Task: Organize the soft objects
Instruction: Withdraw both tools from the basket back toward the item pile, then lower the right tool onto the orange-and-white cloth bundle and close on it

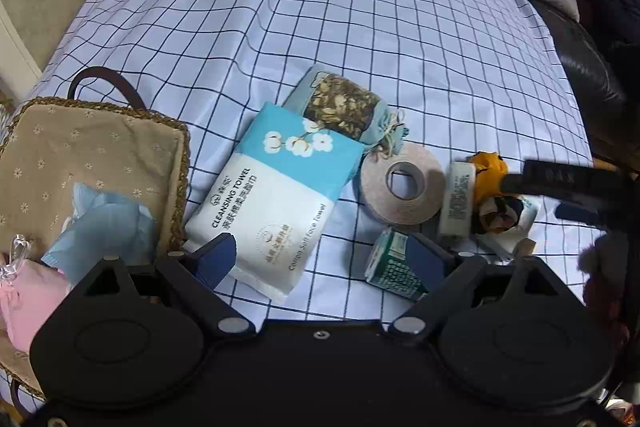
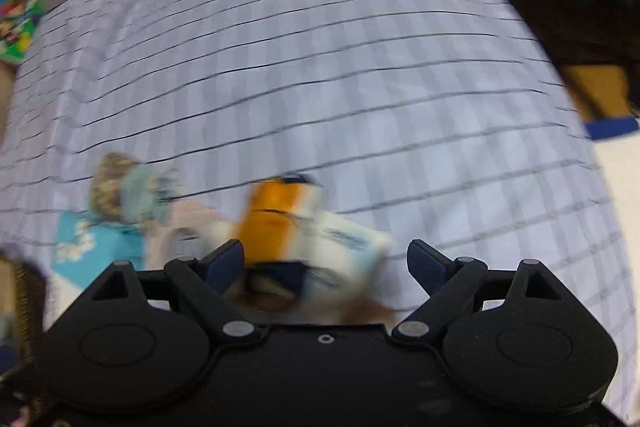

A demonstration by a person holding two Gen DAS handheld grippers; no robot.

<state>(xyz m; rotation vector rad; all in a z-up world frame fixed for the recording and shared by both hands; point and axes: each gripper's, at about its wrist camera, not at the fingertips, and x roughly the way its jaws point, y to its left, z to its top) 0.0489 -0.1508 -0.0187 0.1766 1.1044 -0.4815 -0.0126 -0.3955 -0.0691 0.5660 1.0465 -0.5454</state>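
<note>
While both tools gape wide and empty, the orange soft bundle (image 2: 276, 211) lies just ahead of the right tool (image 2: 326, 263), nearer it than the left tool (image 1: 322, 259).

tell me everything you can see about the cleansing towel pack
The cleansing towel pack is a soft plastic pouch, blue on top with white cotton flowers, white below with "CLEANSING TOWEL" printed on it. It looks sealed and lies flat, angled, on the checked cloth. Its upper corner meets the floral sachet, and its lower end sits between the open left hand-held gripper's fingers.
</note>
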